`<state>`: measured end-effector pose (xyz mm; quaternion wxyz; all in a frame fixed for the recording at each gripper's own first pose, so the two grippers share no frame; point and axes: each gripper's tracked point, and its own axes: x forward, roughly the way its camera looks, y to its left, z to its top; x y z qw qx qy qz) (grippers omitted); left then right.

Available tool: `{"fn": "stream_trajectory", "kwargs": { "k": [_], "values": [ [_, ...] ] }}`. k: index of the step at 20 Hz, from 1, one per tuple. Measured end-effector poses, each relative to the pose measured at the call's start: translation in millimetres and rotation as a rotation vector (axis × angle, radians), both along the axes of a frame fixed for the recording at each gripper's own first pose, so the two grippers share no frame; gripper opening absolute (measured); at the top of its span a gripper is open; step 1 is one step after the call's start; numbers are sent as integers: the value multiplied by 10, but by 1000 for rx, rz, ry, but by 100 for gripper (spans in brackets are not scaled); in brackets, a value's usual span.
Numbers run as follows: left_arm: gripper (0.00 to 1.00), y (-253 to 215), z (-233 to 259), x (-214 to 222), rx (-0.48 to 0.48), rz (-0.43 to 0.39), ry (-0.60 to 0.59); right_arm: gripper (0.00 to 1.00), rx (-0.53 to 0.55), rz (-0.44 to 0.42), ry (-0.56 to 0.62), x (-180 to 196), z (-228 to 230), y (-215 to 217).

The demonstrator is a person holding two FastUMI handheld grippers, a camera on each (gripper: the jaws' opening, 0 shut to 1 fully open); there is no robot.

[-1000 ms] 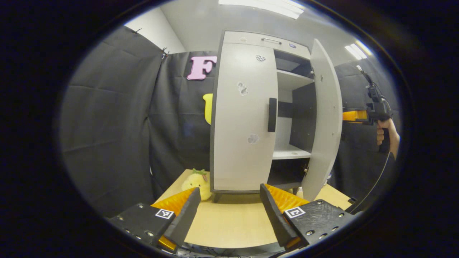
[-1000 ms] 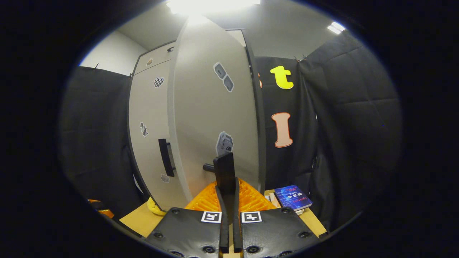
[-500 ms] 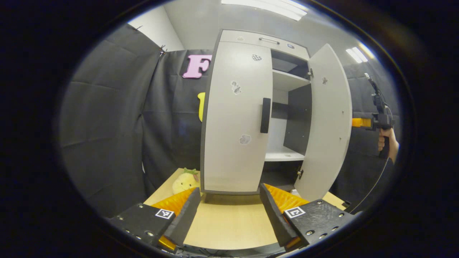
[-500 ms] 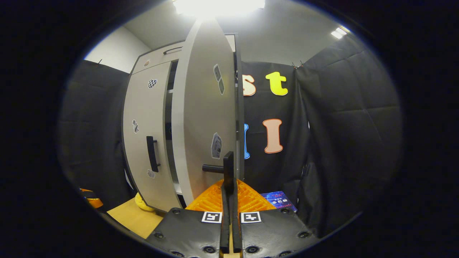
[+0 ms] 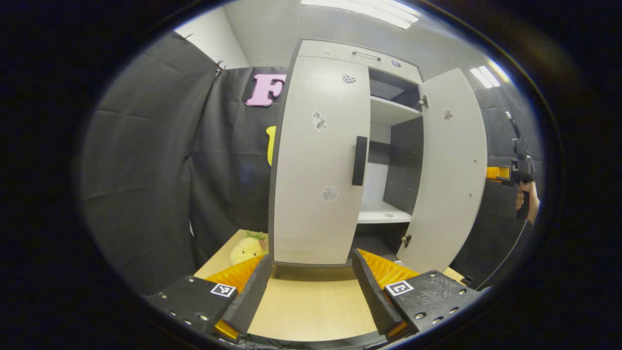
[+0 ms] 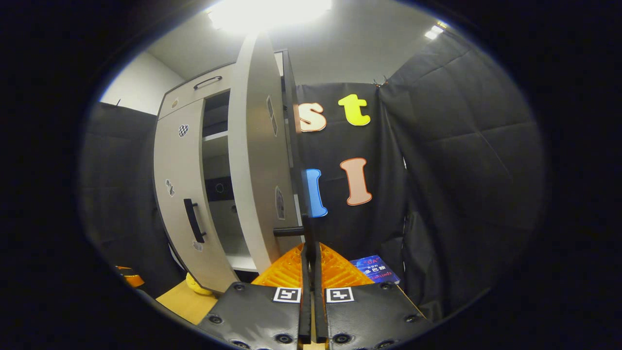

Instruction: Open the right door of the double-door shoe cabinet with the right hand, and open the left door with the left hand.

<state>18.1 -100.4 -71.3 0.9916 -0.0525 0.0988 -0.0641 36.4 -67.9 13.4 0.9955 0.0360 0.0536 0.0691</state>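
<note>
Right gripper [image 6: 309,253] clamps right door's handle [image 6: 307,228]; left gripper [image 5: 311,282] wide. Left door [image 5: 318,160]: rigid, hinged panel (probably light); take its bar handle [image 5: 359,160].

The cabinet [image 5: 340,53] stands on a table [image 5: 311,306], against the booth wall. Its left door [image 5: 318,160] is closed; its right door [image 5: 449,170] stands swung out to the right, with shelves [image 5: 384,216] showing between them. A plush toy [image 5: 247,249] lies on the table left of the cabinet. In the right gripper view, a book [image 6: 375,269] lies right of the open door.
</note>
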Motion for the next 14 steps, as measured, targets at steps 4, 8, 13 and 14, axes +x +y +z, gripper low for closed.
{"fn": "stream_trajectory", "kwargs": {
  "k": [4, 8, 13, 14],
  "values": [
    [95, 30, 42, 162, 4, -34, -2, 9, 13, -29, 10, -124, -17, -43],
    [95, 38, 113, 362, 23, -77, -29, 3, 39, -119, 25, -361, -72, -284],
    [95, 13, 217, 700, 21, -107, -75, 2, 11, -250, 12, -734, 44, -711],
    [95, 0, 270, 781, 19, -104, -90, 2, -4, -288, -5, -811, 115, -829]
  ]
}}
